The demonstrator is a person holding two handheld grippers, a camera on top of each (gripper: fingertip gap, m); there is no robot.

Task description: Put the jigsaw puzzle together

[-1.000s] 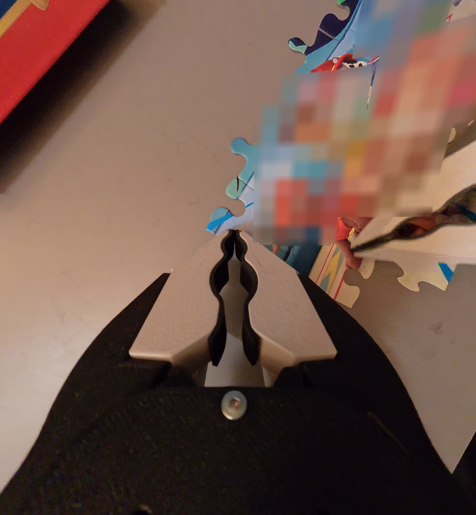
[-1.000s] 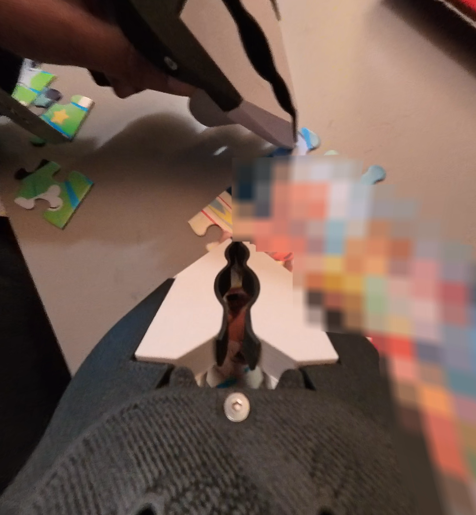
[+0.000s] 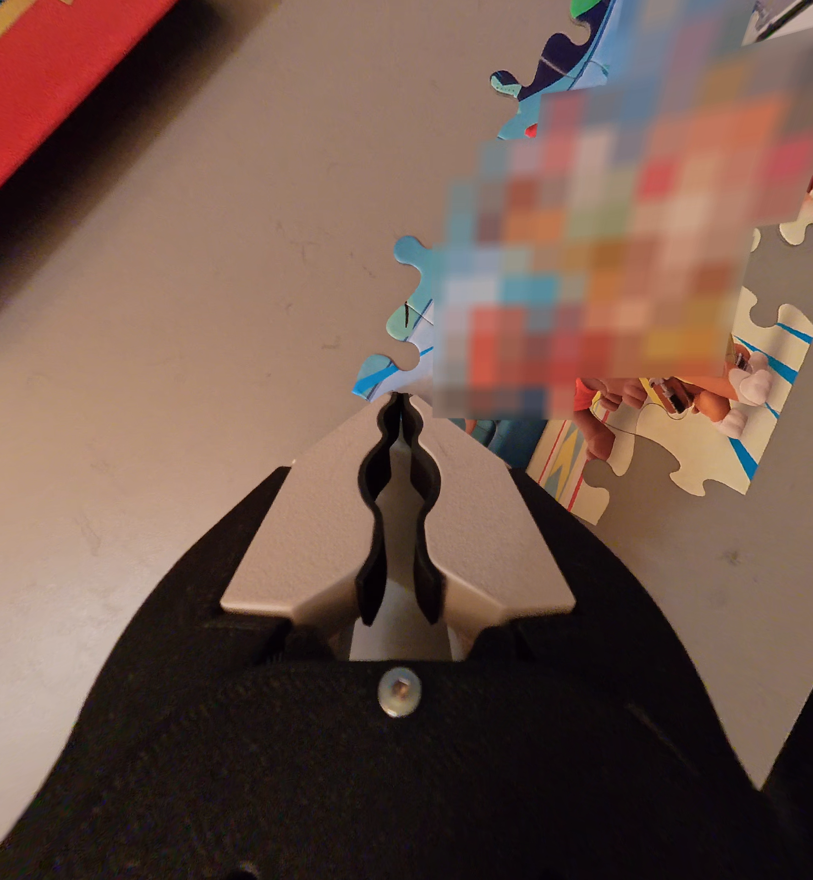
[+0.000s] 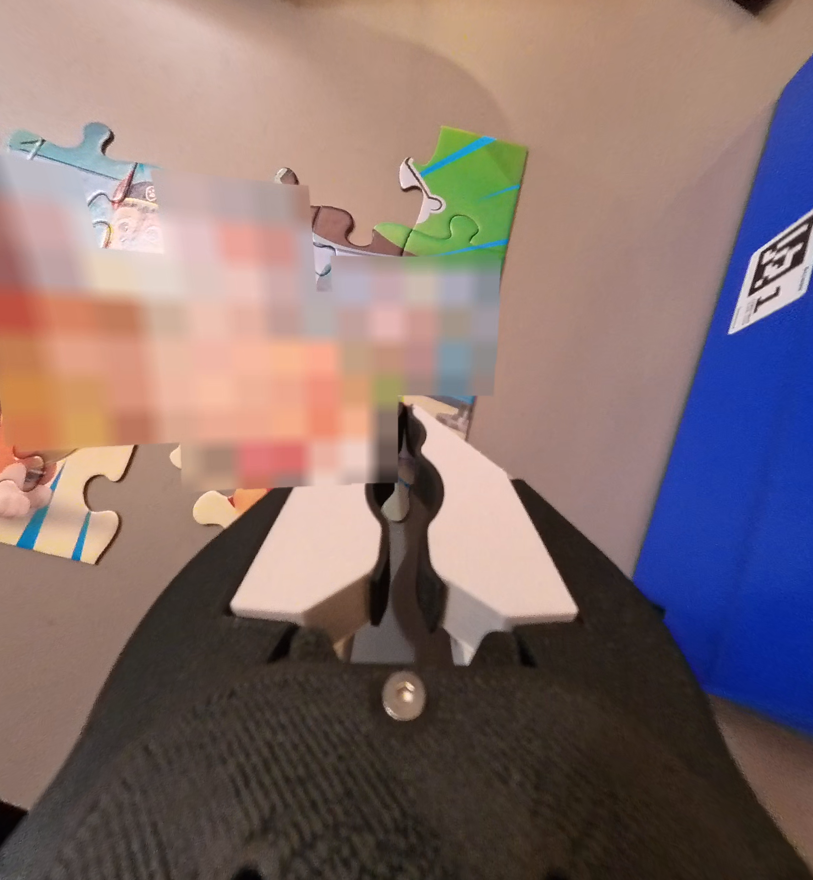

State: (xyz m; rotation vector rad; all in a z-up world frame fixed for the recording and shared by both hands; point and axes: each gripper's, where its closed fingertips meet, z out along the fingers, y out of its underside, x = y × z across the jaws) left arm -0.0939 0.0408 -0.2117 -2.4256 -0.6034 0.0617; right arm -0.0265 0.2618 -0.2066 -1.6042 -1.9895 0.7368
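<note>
Left wrist view, left to right: a red box (image 3: 38,95) lies at the far left edge of the grey counter (image 3: 204,333). At centre, the left tool (image 3: 400,399) has its jaws drawn narrow, the dark pads (image 3: 385,428) meeting at the tips. The tips rest against the near edge of a blue piece (image 3: 381,376) at the left border of the part-assembled puzzle (image 3: 704,428). Whether the pads pinch that edge cannot be told. The puzzle lies flat, extending right and away.

Right wrist view, left to right: the same puzzle (image 4: 38,514) covers the left and centre of the counter, and its green corner piece (image 4: 471,190) is farthest from the camera. The right tool (image 4: 402,412) hovers over the puzzle's right edge, jaws narrow, one fingertip hidden by a blur. A blue box (image 4: 752,476) bearing a black-and-white marker sticker (image 4: 776,266) stands just right.
</note>
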